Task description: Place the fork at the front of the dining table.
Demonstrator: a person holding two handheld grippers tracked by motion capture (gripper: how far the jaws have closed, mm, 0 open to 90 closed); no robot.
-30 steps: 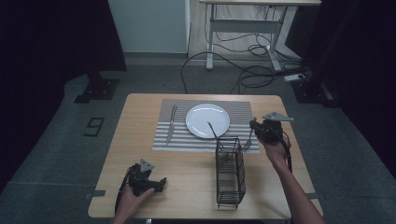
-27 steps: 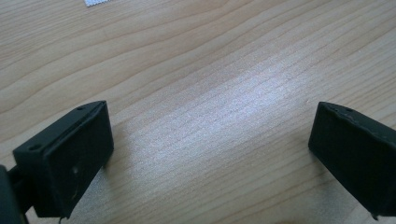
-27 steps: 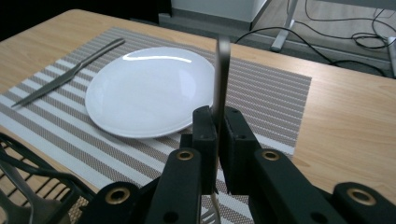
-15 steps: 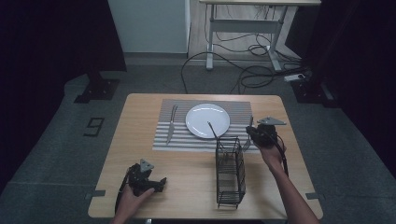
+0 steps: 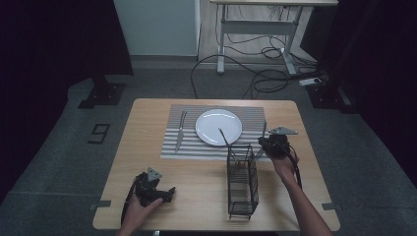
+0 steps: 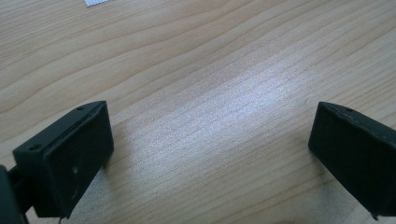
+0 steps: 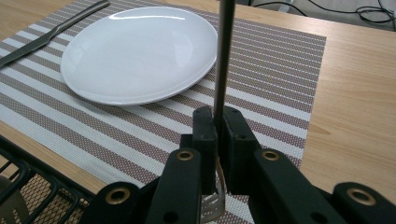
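Right gripper [image 7: 217,140] clamped on fork [image 7: 223,60], lowering it beside plate [image 7: 140,53] onto placemat [image 7: 275,84]. Next: set down, release. Left gripper [image 6: 210,154] open, idle.

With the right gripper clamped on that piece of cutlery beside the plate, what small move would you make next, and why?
Probably lower it a little further onto the striped placemat right of the plate. The right gripper is shut on the cutlery, its handle slanting over the mat with the lower end just above it; the fork already lies on the left.
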